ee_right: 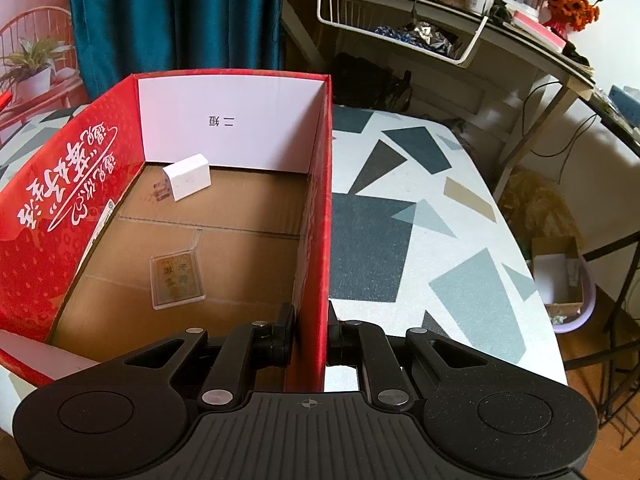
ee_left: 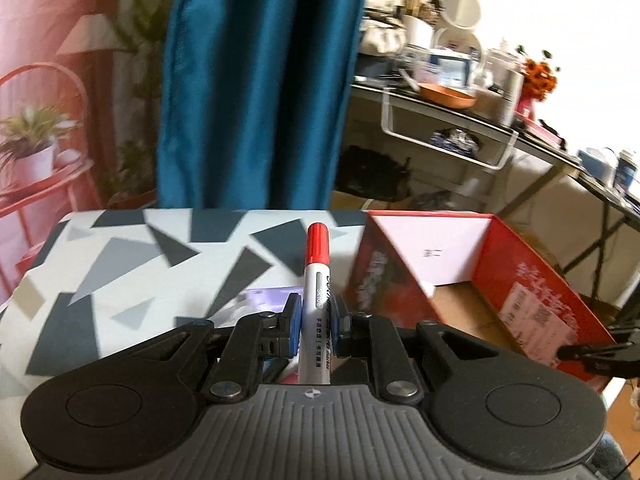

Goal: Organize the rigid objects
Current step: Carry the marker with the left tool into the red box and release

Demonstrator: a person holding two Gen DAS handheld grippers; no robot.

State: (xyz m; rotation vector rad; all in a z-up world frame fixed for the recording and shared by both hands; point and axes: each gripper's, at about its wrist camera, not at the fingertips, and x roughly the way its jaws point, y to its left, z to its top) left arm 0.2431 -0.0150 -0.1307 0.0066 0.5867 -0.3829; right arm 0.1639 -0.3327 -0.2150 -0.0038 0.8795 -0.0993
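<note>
Geometric-print surface (ee_right: 400,208) up close: left gripper (ee_left: 314,322) clamped on a red-capped marker (ee_left: 317,292), held upright just left of the red cardboard box (ee_right: 316,200). Right gripper (ee_right: 308,332) pinches that box's wall. Risk: marker pivots in the pads, misses the box. Teal curtain (ee_left: 260,80), cluttered desk (ee_left: 480,120) behind.

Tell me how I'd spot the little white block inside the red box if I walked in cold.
Find the big red cardboard box on the table with the grey triangle cloth; the right gripper pinches its right wall. Look at the brown floor by the far white wall: the white charger block lies there. Its only neighbour, a flat clear card case, lies nearer and is thin, not chunky.
</note>
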